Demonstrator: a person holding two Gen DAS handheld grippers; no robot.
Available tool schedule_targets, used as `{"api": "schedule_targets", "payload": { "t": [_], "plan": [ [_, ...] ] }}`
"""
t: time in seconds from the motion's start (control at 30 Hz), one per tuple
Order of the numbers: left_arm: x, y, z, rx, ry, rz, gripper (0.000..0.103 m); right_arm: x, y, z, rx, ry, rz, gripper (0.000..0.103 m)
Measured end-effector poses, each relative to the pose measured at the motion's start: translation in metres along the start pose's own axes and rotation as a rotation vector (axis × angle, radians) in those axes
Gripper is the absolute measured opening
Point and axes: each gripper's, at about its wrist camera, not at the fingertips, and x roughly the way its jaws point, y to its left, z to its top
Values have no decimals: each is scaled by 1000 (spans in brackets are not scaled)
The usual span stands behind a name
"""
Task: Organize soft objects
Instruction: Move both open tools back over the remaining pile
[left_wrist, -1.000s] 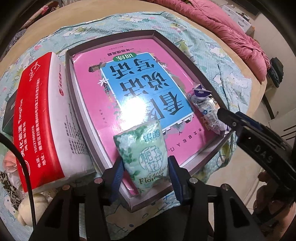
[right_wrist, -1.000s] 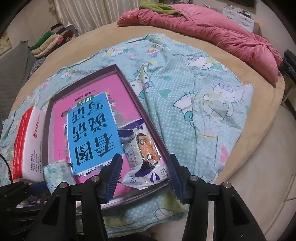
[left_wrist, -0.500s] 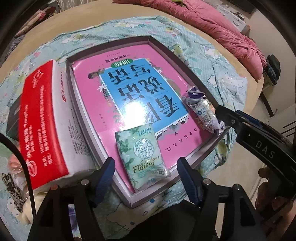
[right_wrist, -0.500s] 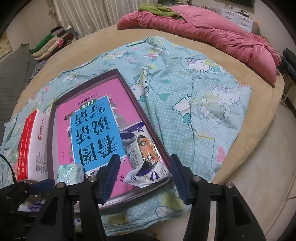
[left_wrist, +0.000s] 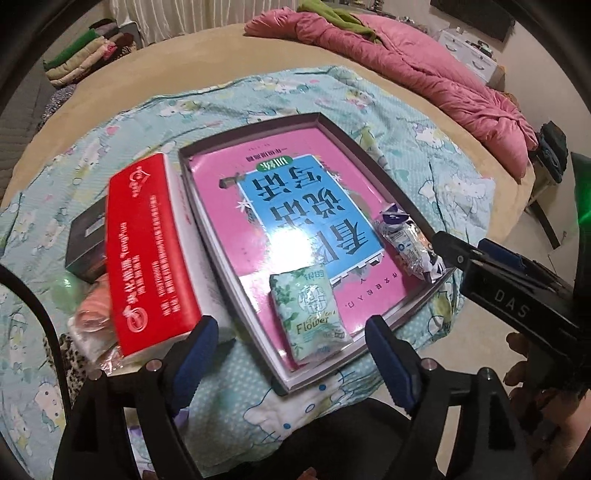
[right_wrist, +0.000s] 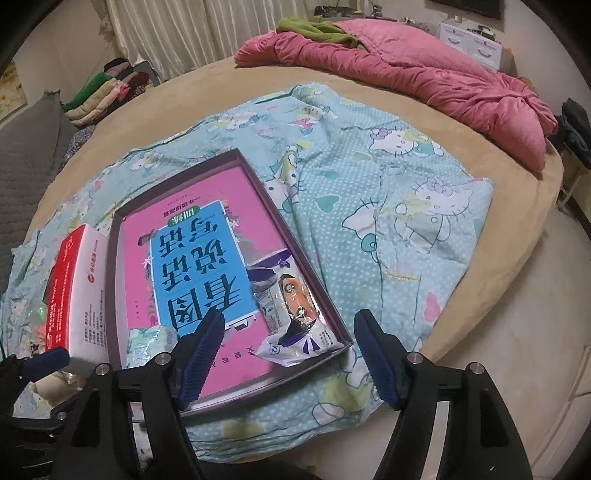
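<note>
A: Where do we see the green tissue pack (left_wrist: 309, 314) against the left tongs (left_wrist: 291, 354)?

B: We see it lying flat in the shallow tray (left_wrist: 384, 173), at the near end, just ahead of the gap between the two blue pads. Neither pad touches it; it rests on the pink-and-blue book cover (left_wrist: 295, 221) that fills the tray.

A: And the other packet?

B: We find the white-and-purple snack packet (right_wrist: 295, 314) in the tray's near right corner, partly over the book and up against the tray wall. In the right wrist view it sits ahead of the right tongs (right_wrist: 288, 350), between the lines of the two pads but clear of both.

A: How do we describe the two?

B: The tissue pack is small, soft and pale green with leaves and the word "Flower". The snack packet is crinkled and shiny, with a cartoon face on it.

A: And the tongs themselves?

B: We see both pairs spread wide, having just been opening, and both empty. The left pair hangs above the tray's near edge, beside the red-and-white box (left_wrist: 147, 258). The tray sits on the blue cartoon blanket (right_wrist: 406, 221) on the round bed.
</note>
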Motion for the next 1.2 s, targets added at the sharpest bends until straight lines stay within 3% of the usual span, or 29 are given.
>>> {"api": "schedule_targets", "payload": {
  "t": [0.57,1.2],
  "plan": [
    [-40,24,-18,-52,-56,4,86,-33,23,-3,-41,-65,6,79],
    [-104,120,-39,-235,-150,73,86,-79,90,-4,-177,-143,82,79]
  ]
}}
